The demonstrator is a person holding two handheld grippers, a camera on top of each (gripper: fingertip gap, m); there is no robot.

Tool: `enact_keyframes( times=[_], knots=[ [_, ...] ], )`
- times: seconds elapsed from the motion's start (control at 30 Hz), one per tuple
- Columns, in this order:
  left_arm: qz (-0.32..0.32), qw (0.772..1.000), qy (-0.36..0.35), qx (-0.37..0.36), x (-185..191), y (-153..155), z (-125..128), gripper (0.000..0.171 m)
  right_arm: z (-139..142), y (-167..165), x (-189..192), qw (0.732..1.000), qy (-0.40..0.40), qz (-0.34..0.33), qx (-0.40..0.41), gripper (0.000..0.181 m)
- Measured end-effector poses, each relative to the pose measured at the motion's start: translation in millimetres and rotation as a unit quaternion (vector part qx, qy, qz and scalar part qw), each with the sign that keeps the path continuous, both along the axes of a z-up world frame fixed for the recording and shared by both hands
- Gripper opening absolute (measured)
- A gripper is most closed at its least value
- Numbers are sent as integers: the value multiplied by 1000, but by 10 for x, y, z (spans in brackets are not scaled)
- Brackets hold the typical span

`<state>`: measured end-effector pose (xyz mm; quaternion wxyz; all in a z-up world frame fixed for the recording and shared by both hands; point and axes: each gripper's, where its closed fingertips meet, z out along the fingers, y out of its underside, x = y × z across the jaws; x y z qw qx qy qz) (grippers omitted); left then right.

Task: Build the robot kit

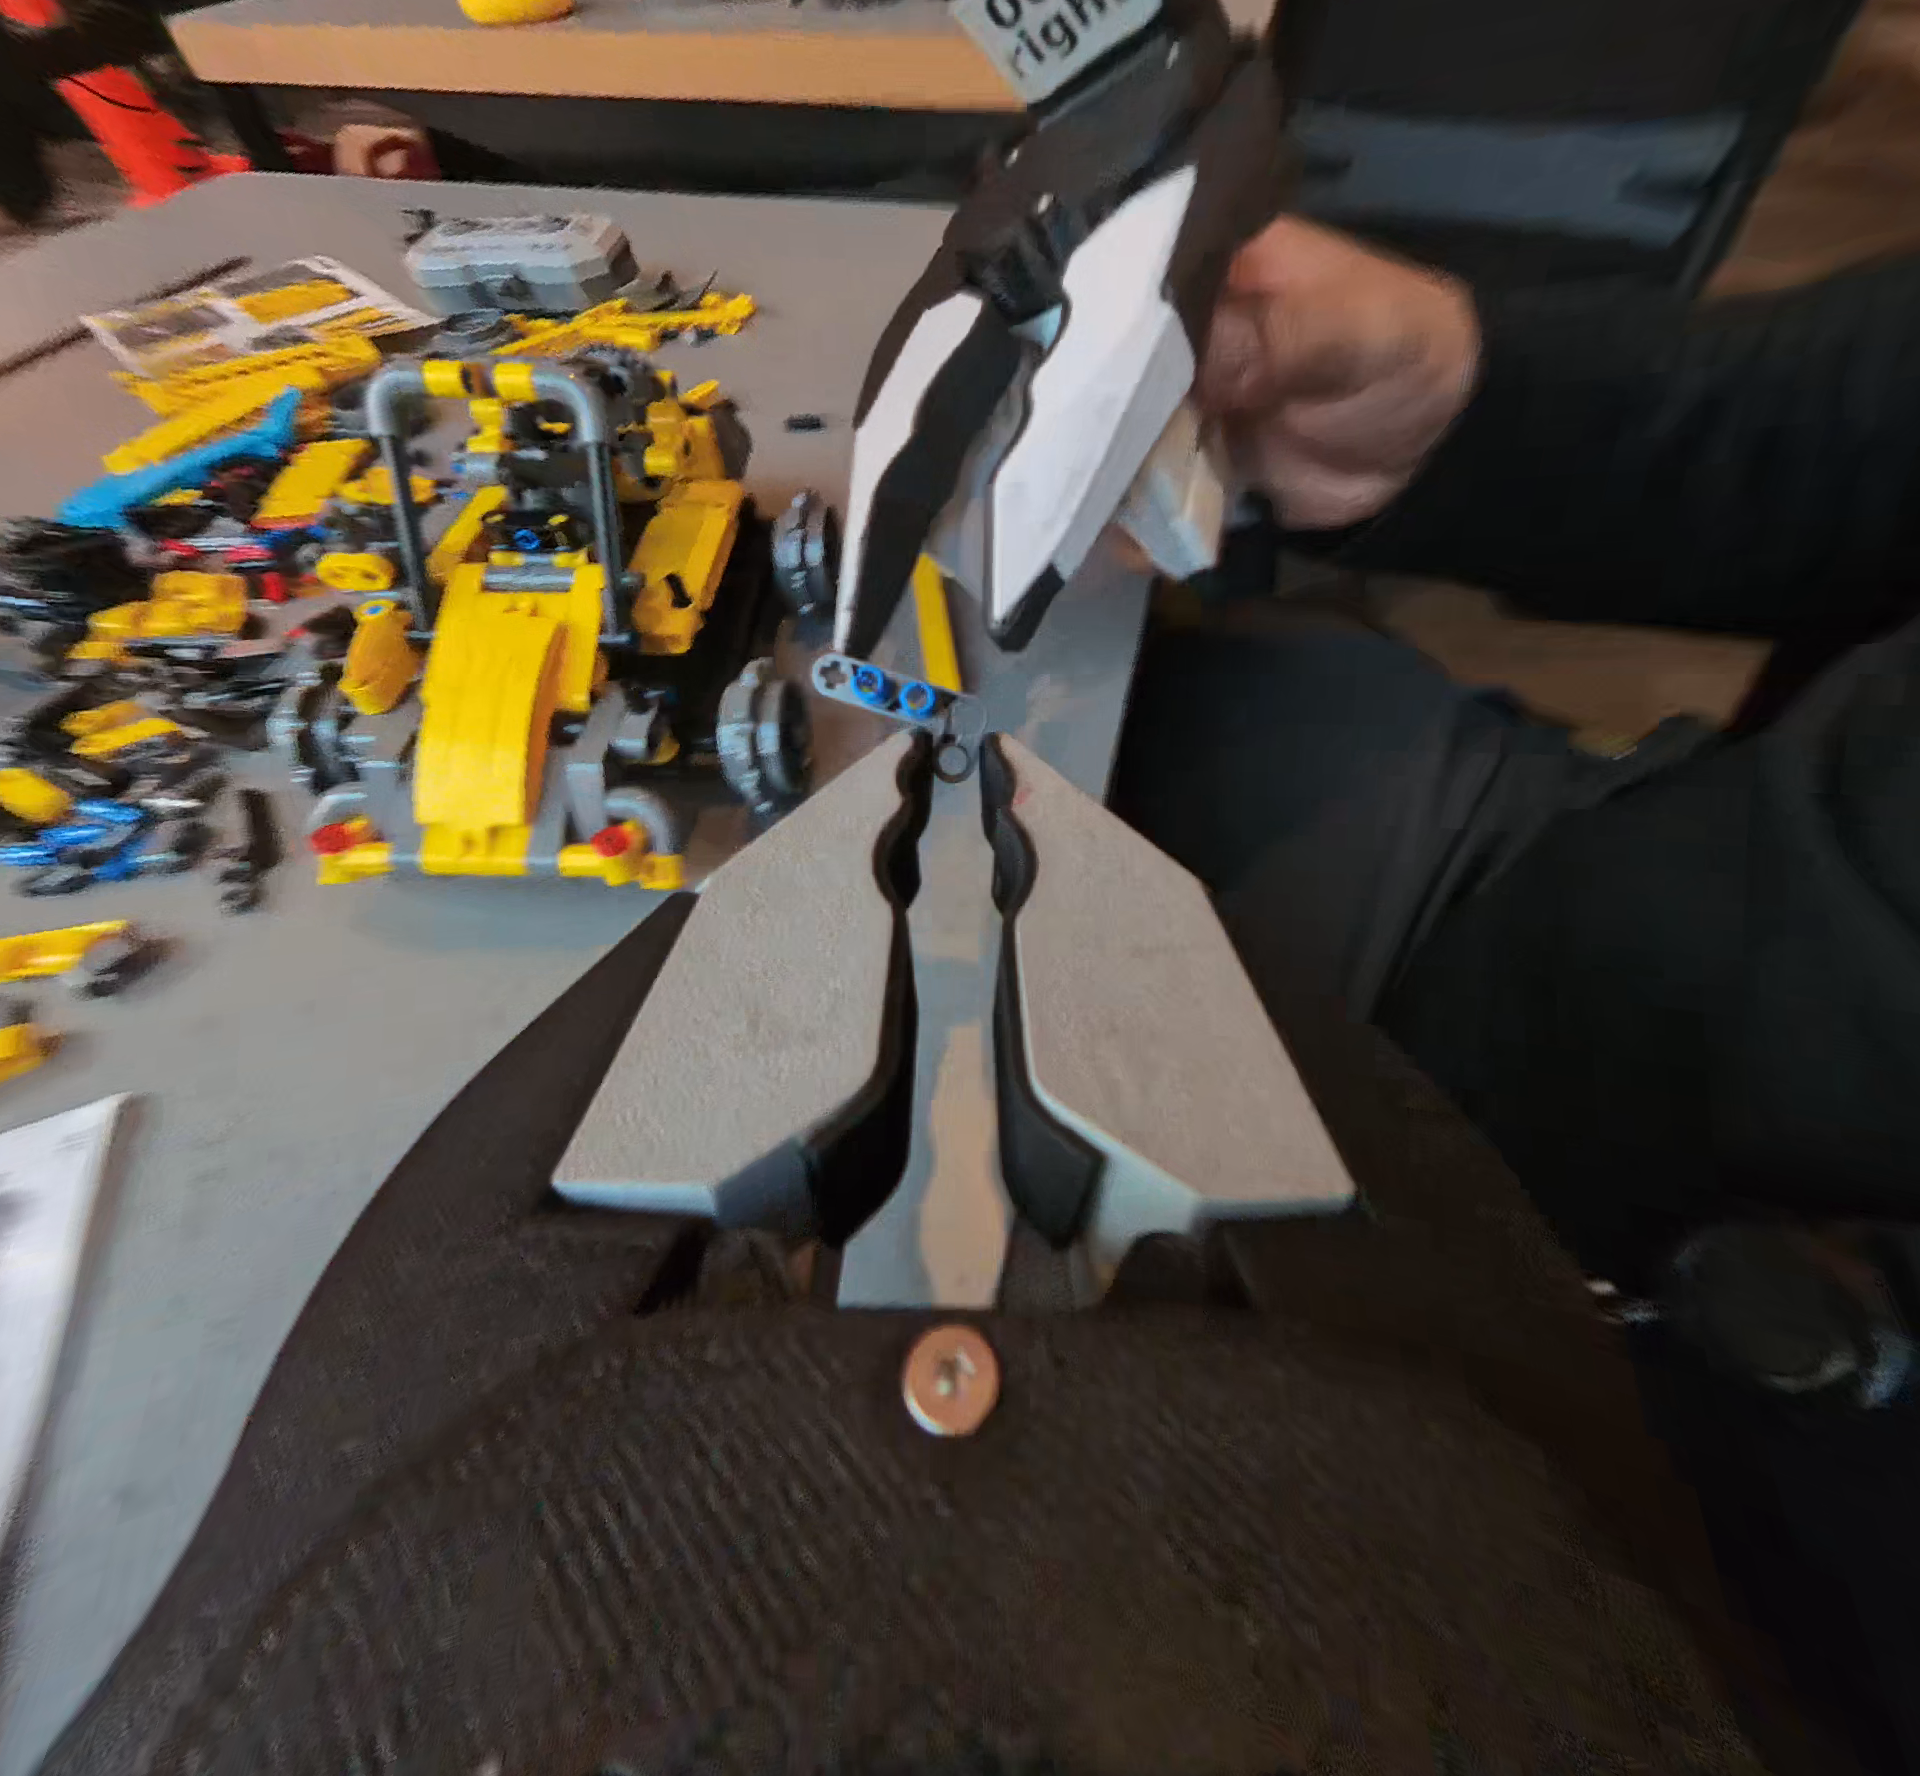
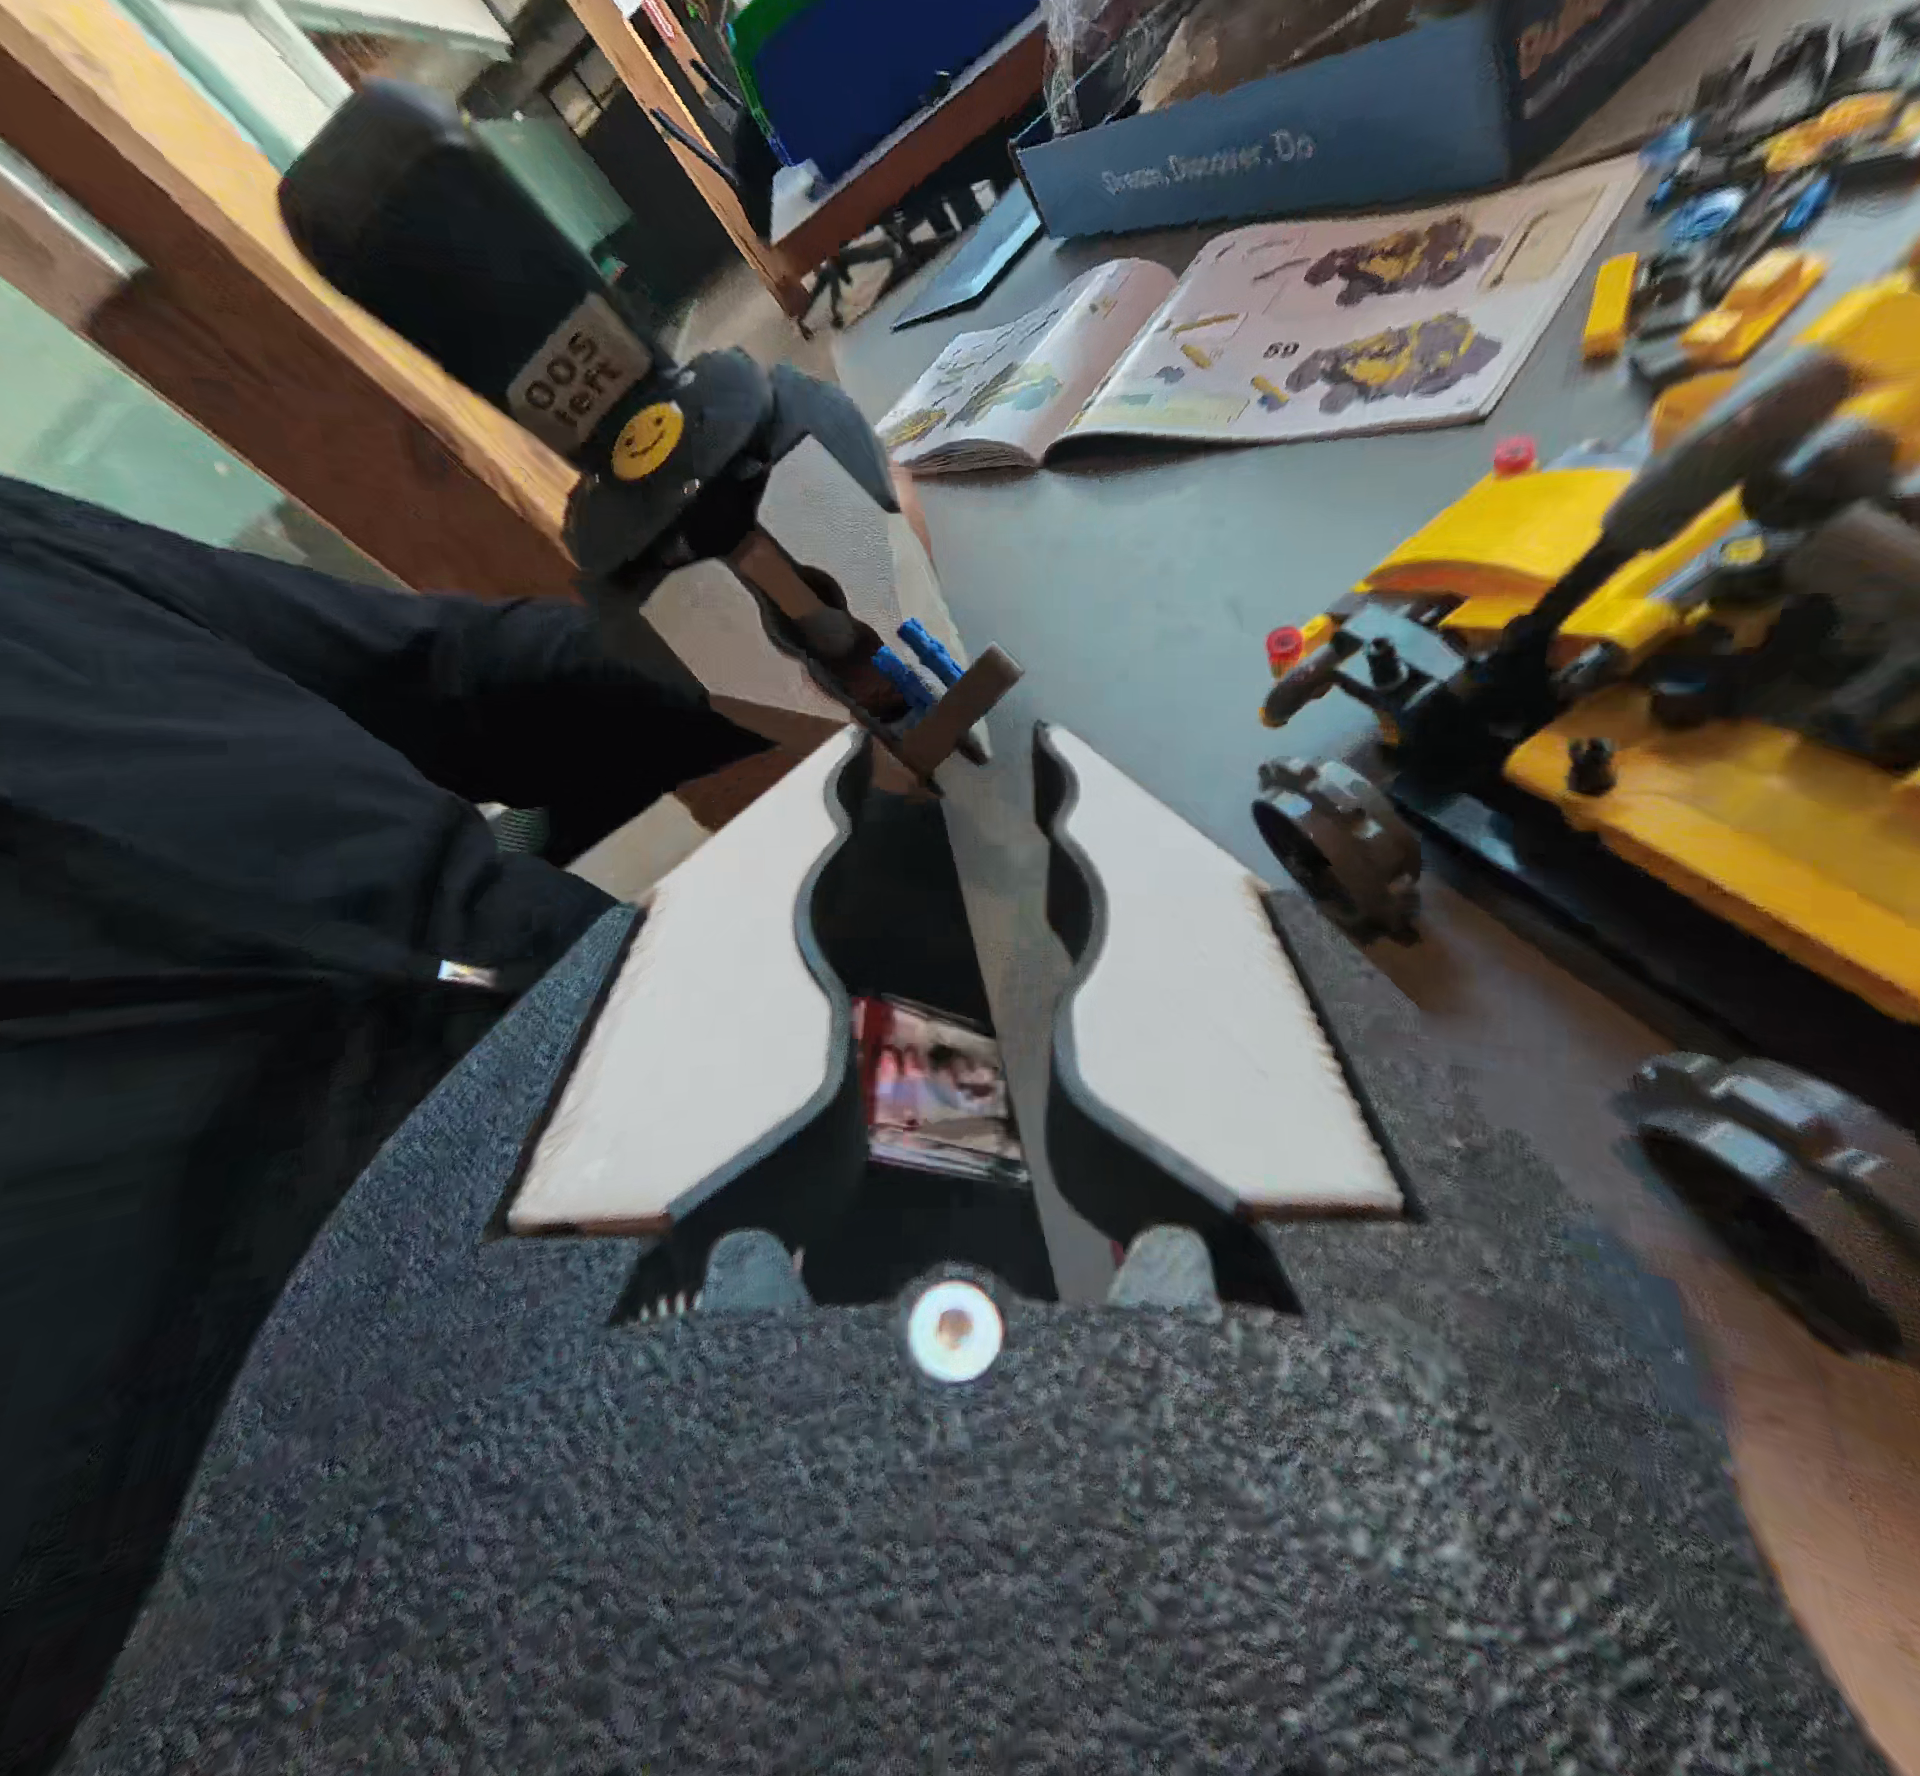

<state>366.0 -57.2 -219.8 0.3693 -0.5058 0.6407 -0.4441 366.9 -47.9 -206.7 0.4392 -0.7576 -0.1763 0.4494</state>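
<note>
My left gripper [image 1: 951, 747] is shut on the end of a small grey beam with two blue pins [image 1: 891, 690], held over the table's near edge. My right gripper [image 1: 933, 630] comes down from the upper right, open, with one fingertip [image 1: 854, 630] just above the beam's far end. In the right wrist view my right gripper [image 2: 948, 739] is open, and the beam [image 2: 971, 698] with its blue pins [image 2: 920, 651] sits just ahead of the fingertips, toward the left finger. The left gripper [image 2: 896, 724] holds it there.
A yellow and grey brick-built car [image 1: 509, 687] [image 2: 1683, 687] stands on the grey table [image 1: 312, 1051]. Loose yellow, black and blue parts [image 1: 156, 604] lie to its left. An open instruction booklet [image 2: 1299, 334] and a dark box [image 2: 1299, 137] lie farther off. A person's hand [image 1: 1340, 376] grips the right gripper. My two grippers' fingertips are within a few centimetres of each other.
</note>
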Motion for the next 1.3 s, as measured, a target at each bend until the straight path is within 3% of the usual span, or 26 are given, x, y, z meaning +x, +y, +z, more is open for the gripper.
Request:
enact_keyframes(
  times=[0.13,0.23,0.33,0.57,0.73,1.1,1.17,1.3],
  knots=[
    [-86,978,-66,-176,-30,-193,273,6,164,-57,0,995,-59,6,83,34],
    [-172,934,-73,-305,-118,-348,420,6,339,-166,-46,988,-50,44,138,34],
    [-224,893,-74,-384,-185,-399,538,6,382,-268,-50,974,-95,92,183,34],
    [-210,889,-49,-405,-131,-374,451,6,288,-194,-75,918,-289,76,261,27],
    [-206,880,-16,-428,-124,-356,375,6,207,-210,-93,900,-326,67,282,17],
    [-229,829,6,-510,-146,-345,390,6,100,-161,-73,834,-454,72,306,19],
    [-231,820,13,-523,-145,-345,391,5,82,-158,-114,824,-464,74,317,11],
    [-185,827,55,-527,-117,-210,244,6,-28,-66,-31,810,-498,58,304,10]
  ],
)
